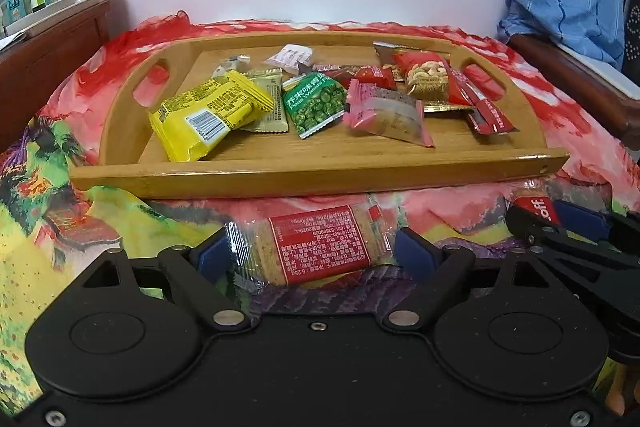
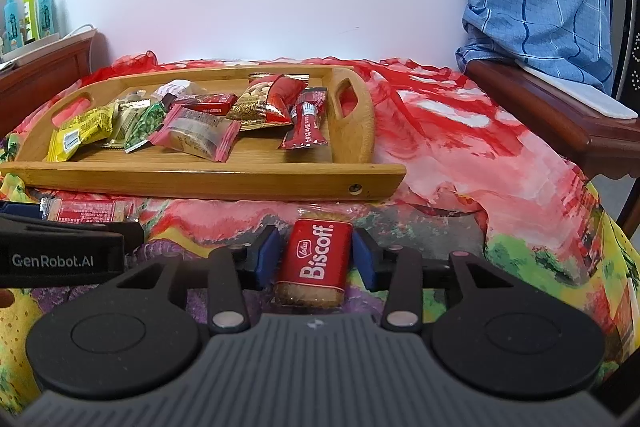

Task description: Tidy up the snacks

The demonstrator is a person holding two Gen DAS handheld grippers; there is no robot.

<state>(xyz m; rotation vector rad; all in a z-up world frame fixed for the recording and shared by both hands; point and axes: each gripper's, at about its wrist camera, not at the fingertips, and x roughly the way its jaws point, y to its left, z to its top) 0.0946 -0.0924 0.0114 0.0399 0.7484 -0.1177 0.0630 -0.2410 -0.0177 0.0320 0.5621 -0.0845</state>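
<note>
Snacks crowd the wooden tray (image 1: 320, 167) at the far side of the bright floral cloth (image 1: 80, 227), and 2 packets are not yet in it, both lying on the cloth just near of the tray's front rail.

Over on the left, the left gripper (image 1: 316, 253) straddles a clear-wrapped cracker with a red label (image 1: 320, 247). The jaws stand wide, blue pads at either crimped end of the wrapper; the left pad seems to brush the film, but nothing is pinched. By my read, this one is not gripped.

Moving right, the right gripper (image 2: 314, 259) frames the Biscoff biscuit (image 2: 314, 259), which lies lengthwise between the fingers. Jaws are about half open, with a sliver of daylight on each side of the red wrapper, so no squeeze there either.

How to play it well? Close across the firm body of each biscuit, not on the crinkly film ends, which would slip. Press gently, since these crumble. Then lift clear over the front rail and aim for bare wood: the near strip of the tray floor, in front of the yellow pack (image 1: 200, 119) and the pink-wrapped bar (image 1: 386, 113), looks free. Keep the 2 tools apart, because they sit close side by side.
</note>
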